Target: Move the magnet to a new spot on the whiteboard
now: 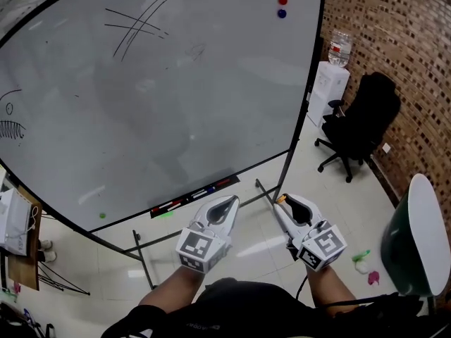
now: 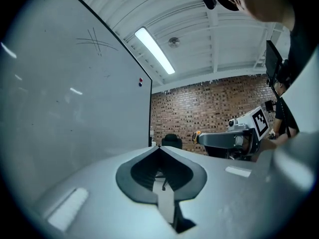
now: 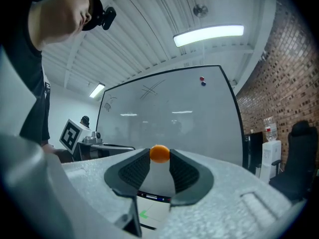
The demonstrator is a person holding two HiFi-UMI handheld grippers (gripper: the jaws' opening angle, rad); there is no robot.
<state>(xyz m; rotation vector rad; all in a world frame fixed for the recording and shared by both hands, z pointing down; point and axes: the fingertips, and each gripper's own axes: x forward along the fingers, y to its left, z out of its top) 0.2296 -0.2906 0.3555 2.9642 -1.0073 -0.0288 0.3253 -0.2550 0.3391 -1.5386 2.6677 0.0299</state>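
Orange rounded magnet point(image 3: 159, 154) sits pinched in right gripper point(image 3: 159, 156); left gripper point(image 2: 158, 148) fingers seem pressed together.

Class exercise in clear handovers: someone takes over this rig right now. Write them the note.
Left hand-held gripper: shut, empty, off the whiteboard.
Right hand-held gripper: clamped on the orange magnet at its jaw tips, clear of the board.
On the board: red magnet and blue magnet top right, green magnet lower left.
Done: magnet in grip.
Left: press it on a bare spot, release.
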